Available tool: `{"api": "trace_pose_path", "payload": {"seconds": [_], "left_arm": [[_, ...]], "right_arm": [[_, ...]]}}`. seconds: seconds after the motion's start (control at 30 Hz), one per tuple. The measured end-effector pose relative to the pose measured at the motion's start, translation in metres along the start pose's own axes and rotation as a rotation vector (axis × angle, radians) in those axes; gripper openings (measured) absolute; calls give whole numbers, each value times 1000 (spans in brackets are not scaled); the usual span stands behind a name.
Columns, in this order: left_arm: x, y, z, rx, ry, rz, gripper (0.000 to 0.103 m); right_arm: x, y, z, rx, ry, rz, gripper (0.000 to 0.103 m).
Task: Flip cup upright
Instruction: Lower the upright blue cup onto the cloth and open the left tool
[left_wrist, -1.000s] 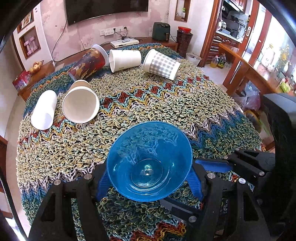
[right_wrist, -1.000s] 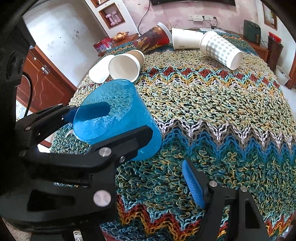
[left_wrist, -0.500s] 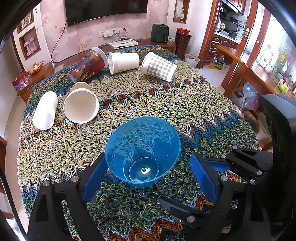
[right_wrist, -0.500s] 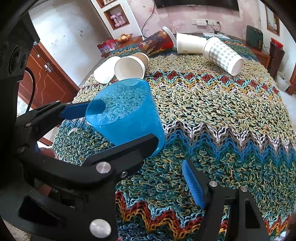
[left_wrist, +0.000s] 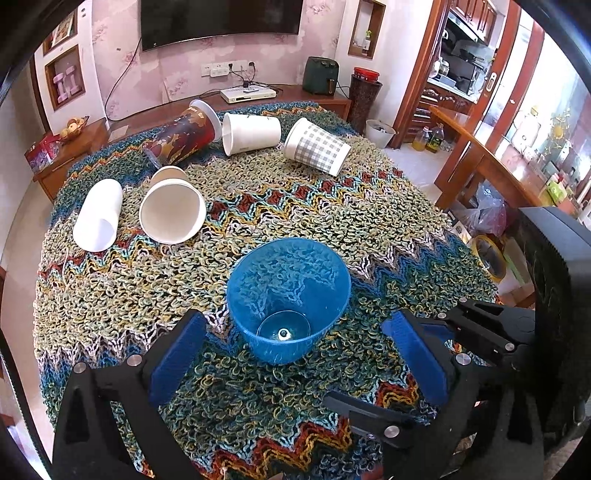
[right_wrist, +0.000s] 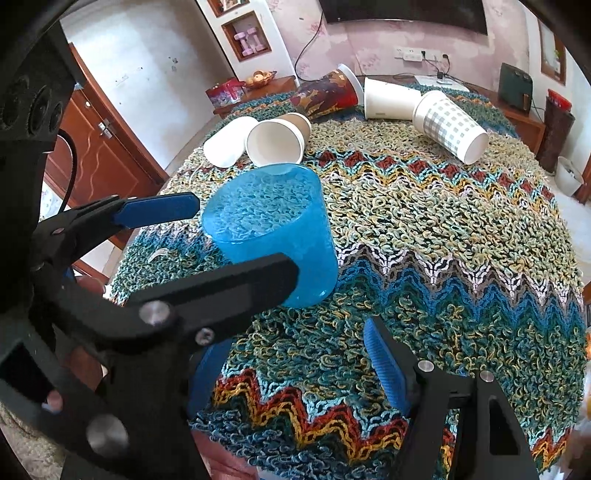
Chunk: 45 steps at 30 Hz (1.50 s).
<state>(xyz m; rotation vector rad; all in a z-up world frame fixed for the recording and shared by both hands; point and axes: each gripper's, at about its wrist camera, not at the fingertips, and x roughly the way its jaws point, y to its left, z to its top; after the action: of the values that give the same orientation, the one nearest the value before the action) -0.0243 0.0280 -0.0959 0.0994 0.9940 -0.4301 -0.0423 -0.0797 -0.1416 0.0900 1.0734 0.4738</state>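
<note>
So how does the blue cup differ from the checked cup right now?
The blue cup stands upright, mouth up; the checked cup lies on its side. The blue cup is see-through plastic, the checked cup opaque with a grey grid. Both rest on the knitted cloth, ungripped.

A translucent blue plastic cup (right_wrist: 273, 229) stands upright, mouth up, on the surface (right_wrist: 461, 258) covered in a zigzag knitted cloth. The left hand-held gripper (right_wrist: 221, 240) flanks it with fingers spread, while the right hand-held gripper (right_wrist: 295, 373), also spread, holds nothing.
</note>
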Motion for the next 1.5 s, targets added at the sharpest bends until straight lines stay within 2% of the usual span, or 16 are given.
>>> {"api": "trace_pose_path", "payload": {"seconds": [0.23,0.43,0.67,0.8,0.87,1.0,1.17,1.4,1.5], "left_arm": [[-27,4,-5,-26,-34,13,101],[-61,-1,-4,-26,-81,64,101],[-110,-5,12,-55,-143,149,101],[-132,-3,22,-96,-172,184,101],[-140,-1,26,-115,-188,241,101],[-149,3,30,-154,-208,302,101],[-150,10,32,-224,-184,353,101],[-151,16,30,-300,-170,373,101],[-150,17,30,-313,-172,394,101]], "right_arm": [[-19,7,-4,-25,-31,-15,75],[-50,13,0,-24,-82,-19,75],[-91,25,18,-40,-143,-103,75],[-110,27,30,-23,-167,-120,75],[-118,30,36,-20,-180,-134,75],[-131,33,47,6,-198,-161,75],[-144,37,53,26,-228,-215,75],[-156,46,57,35,-282,-298,77],[-158,44,59,59,-294,-307,77]]}}
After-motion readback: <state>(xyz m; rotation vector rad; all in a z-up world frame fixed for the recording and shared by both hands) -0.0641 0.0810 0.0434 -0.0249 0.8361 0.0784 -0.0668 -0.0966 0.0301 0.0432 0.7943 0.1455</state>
